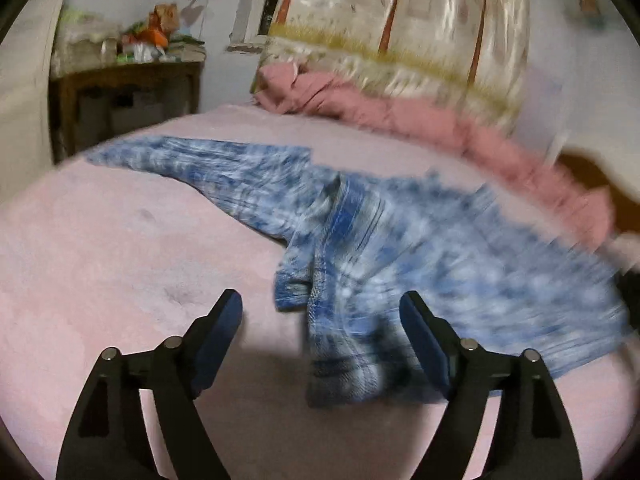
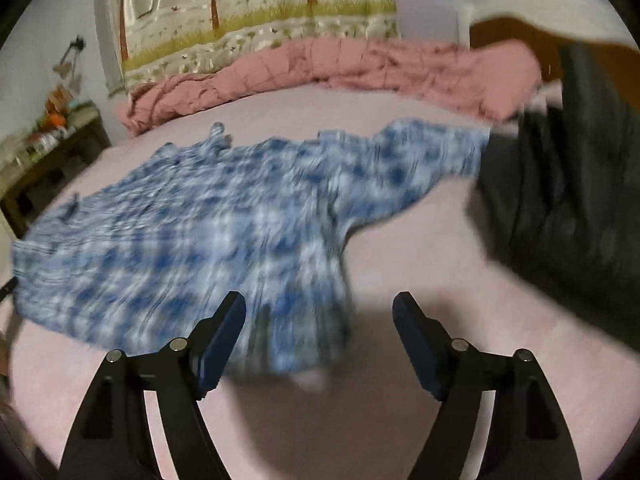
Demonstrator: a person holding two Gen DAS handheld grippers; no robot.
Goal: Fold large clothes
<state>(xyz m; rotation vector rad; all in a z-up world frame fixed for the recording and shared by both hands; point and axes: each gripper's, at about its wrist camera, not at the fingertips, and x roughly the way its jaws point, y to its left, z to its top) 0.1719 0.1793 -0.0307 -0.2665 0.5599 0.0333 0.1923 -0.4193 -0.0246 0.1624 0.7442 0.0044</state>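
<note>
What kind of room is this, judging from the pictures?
Most likely a bedroom: a bed with a pink sheet, a bunched pink quilt along its far edge, and a cluttered wooden side table by the wall.

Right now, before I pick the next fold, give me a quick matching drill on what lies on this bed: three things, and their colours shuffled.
Things:
1. garment
2. bunched quilt
3. bed sheet

Colours:
A. dusty rose, crumpled
B. pale pink, smooth
C. blue and white mottled

Pairs: 1-C, 2-A, 3-B
</note>
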